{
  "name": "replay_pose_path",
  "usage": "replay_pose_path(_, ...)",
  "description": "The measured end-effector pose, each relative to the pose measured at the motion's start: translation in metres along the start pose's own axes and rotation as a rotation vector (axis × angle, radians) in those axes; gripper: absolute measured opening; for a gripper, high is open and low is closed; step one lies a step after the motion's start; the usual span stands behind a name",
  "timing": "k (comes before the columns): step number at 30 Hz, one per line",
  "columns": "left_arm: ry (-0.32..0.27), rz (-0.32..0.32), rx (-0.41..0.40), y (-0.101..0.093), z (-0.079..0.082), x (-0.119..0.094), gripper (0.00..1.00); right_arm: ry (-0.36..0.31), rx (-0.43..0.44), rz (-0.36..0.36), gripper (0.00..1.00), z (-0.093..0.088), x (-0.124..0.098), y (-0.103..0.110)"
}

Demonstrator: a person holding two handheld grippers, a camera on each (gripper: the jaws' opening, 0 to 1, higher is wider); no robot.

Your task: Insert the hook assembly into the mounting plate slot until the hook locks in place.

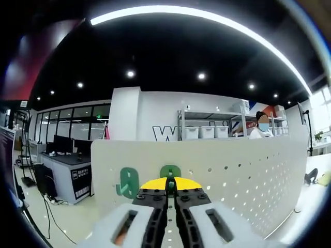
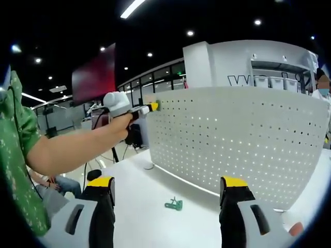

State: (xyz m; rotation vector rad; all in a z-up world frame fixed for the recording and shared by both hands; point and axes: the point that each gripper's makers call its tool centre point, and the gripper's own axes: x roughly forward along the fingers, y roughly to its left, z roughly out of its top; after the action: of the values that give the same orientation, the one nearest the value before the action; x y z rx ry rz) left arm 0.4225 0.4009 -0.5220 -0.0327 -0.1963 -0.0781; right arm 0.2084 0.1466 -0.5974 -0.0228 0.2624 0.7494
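The left gripper, its yellow-tipped black jaws pressed together on a small dark green plastic hook piece, is held against the upright white perforated metal mounting plate near its top edge. In the right gripper view we see the same gripper at the plate's upper left corner, at the end of the person's bare forearm with its green patterned sleeve. Two green hook shapes lie against the plate just beside the jaws; we cannot tell whether either is seated in a slot. The right gripper hangs spread wide over the white tabletop, holding nothing, with a second small green hook assembly lying on the table near the plate's foot. We judge the chief risks as follows: the hook may slip or twist in the jaws, since they cover the slot it must enter; pressure so high on the plate may tip it, since nothing braces it; and the spare hook may drop from sight.
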Motion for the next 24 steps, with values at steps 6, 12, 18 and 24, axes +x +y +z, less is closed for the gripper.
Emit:
replay_pose_path(6, 0.006, -0.003, 0.007, -0.0003, -0.0034, 0.0013, 0.03, 0.002, -0.001, -0.002, 0.85, 0.0002, 0.0002, -0.0003)
replay_pose_path(12, 0.004, -0.004, 0.034, -0.0011, -0.0042, 0.0011, 0.03, 0.005, 0.001, -0.003, 0.85, -0.0006, 0.0002, -0.0001)
replay_pose_path(18, 0.001, -0.007, 0.051, -0.0017, -0.0047, 0.0013, 0.03, 0.006, 0.001, -0.005, 0.85, -0.0006, 0.0012, 0.0002)
replay_pose_path(24, 0.004, -0.007, 0.049, -0.0011, -0.0049, 0.0016, 0.03, 0.007, 0.000, -0.003, 0.85, -0.0008, 0.0010, 0.0006)
